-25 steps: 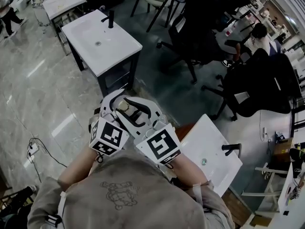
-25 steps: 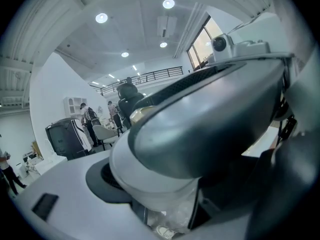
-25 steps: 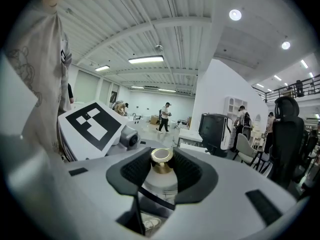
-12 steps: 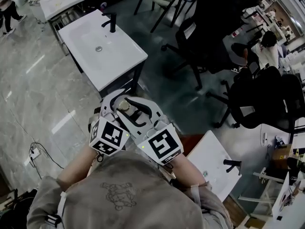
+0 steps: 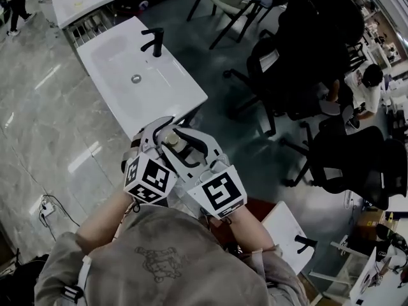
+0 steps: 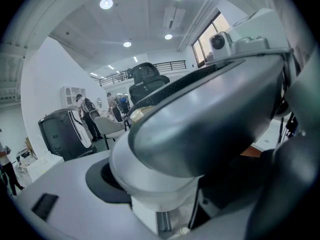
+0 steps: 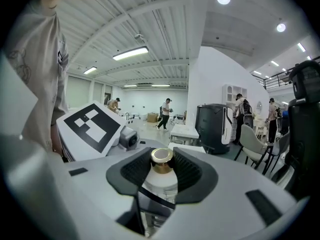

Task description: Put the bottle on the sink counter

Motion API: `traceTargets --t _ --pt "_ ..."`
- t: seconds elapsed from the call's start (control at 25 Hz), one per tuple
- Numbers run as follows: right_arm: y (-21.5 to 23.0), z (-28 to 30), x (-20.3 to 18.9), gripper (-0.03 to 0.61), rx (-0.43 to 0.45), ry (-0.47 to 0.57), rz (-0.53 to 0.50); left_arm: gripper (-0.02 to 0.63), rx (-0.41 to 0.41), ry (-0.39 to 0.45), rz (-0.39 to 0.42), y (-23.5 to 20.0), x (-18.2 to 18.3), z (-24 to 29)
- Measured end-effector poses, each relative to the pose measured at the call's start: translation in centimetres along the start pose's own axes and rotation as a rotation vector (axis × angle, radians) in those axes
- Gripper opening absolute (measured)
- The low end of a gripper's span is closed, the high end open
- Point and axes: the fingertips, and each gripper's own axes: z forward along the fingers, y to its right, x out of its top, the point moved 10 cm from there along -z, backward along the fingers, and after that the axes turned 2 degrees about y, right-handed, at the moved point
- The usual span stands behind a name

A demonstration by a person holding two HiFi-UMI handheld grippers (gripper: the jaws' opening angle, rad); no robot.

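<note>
While on marble floor (image 5: 38,139), sink counter (image 5: 180,94)

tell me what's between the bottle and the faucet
In the head view, only bare white sink counter: the basin with its drain. Nothing else lies between bottle and faucet.

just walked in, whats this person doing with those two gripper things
A person has a hand-held gripper in each hand, the two held close together in front of them. The right hand-held gripper is closed on a small white bottle with a gold cap. The left hand-held gripper sits right beside it; whether it also grips is unclear. The bottle is up in the air, not yet on the white sink counter just ahead.
</note>
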Motion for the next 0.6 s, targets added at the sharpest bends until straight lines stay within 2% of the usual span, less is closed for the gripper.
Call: traceTargets --t 0.36,0.6 --pt "7.1 8.5 0.8 0.141 0.013 -0.028 0.004 0.341 -0.012 0.003 0.024 -9.7 -1.4 5.1" --pt "10.8 12.7 0.4 0.141 0.006 -0.045 -0.016 0.341 0.004 0.025 0.028 -14.1 -2.6 8.4"
